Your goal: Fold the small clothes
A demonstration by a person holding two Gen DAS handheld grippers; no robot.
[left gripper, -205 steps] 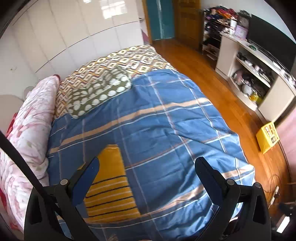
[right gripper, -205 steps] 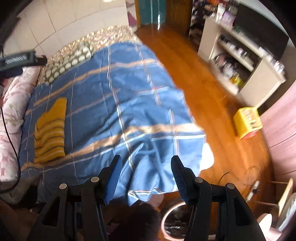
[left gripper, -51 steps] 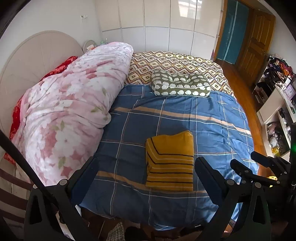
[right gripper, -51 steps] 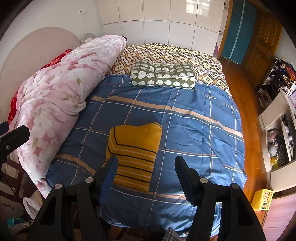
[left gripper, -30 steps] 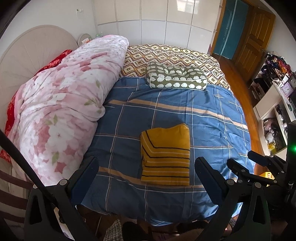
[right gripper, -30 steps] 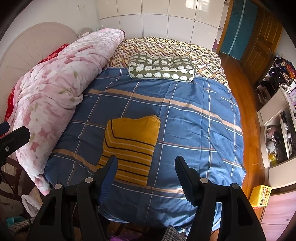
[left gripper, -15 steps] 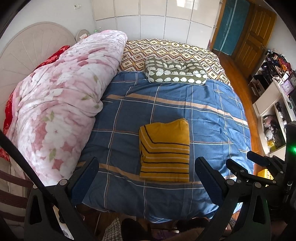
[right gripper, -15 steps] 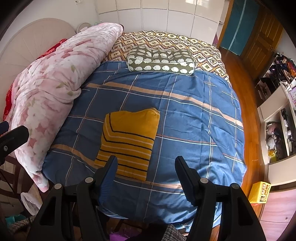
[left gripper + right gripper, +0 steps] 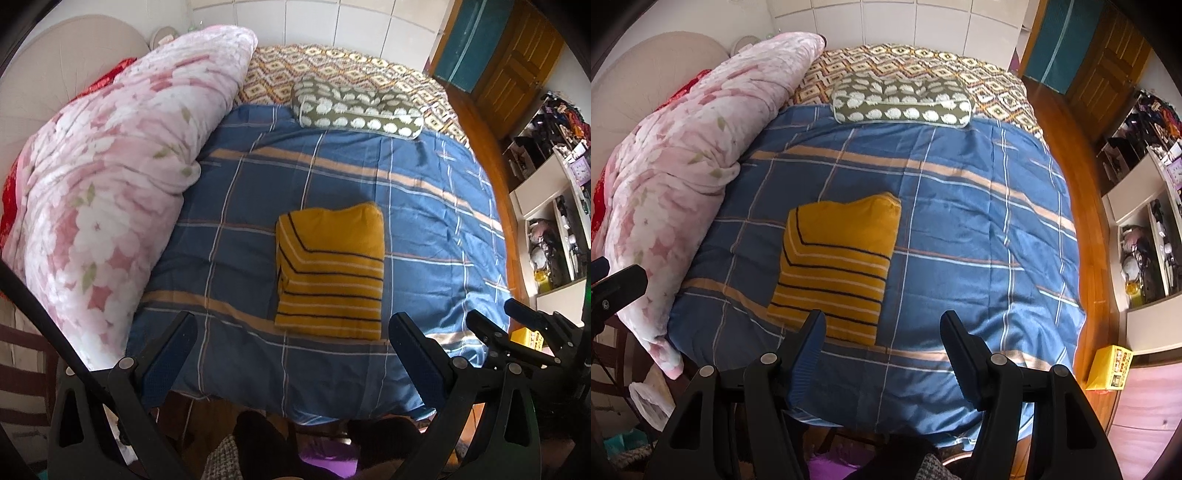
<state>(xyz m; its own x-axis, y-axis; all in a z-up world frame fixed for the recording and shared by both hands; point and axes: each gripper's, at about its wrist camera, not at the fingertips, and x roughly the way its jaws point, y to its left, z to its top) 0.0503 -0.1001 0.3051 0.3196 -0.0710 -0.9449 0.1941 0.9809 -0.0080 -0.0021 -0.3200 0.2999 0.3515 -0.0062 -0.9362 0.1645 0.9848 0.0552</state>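
A mustard-yellow garment with dark and pale stripes (image 9: 330,271) lies folded into a flat rectangle on the blue plaid bedspread (image 9: 424,229). It also shows in the right wrist view (image 9: 836,264). My left gripper (image 9: 291,328) is open and empty, held above the foot of the bed, well short of the garment. My right gripper (image 9: 882,325) is open and empty, also above the bed's near edge, with the garment just left of and beyond its left finger. The right gripper's body shows at the right edge of the left wrist view (image 9: 517,332).
A pink floral duvet (image 9: 103,177) is heaped along the bed's left side. A green patterned pillow (image 9: 354,109) lies at the far end on a diamond-patterned sheet (image 9: 351,70). Wooden floor, white shelving (image 9: 1141,229) and a yellow box (image 9: 1110,367) are to the right.
Both grippers have drawn back and risen from the bed, so the whole bed has come into view. The folded garment has stayed in place.
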